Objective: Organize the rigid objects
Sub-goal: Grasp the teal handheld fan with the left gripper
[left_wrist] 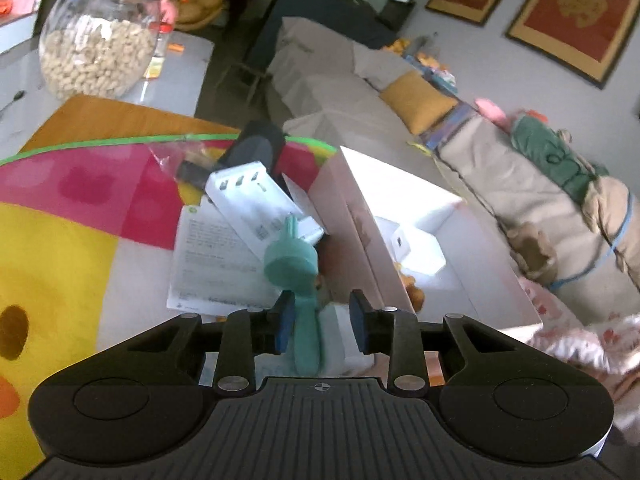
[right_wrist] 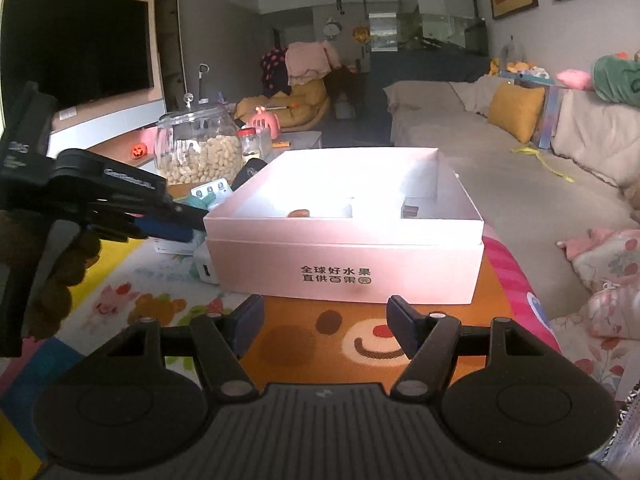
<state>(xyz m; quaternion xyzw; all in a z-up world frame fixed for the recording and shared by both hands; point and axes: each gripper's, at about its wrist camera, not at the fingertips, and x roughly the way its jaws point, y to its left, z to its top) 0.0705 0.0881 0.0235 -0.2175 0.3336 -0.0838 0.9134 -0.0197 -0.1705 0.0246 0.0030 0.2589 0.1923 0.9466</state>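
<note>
My left gripper [left_wrist: 320, 326] stood narrow around the teal toy [left_wrist: 298, 276], grip uncertain; my right gripper [right_wrist: 324, 330] gaped wide before the box [right_wrist: 344, 256].

Open mat [right_wrist: 320, 344] at lower centre; pink box [right_wrist: 344, 264] walls off the middle, clutter crowding its left.

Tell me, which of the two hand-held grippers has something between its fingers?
The left hand-held gripper: a teal toy's handle sits between its fingers. The right hand-held gripper is open over bare mat.

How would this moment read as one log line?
left tongs: around teal toy, not clamped | right tongs: open, empty | box: ahead
</note>
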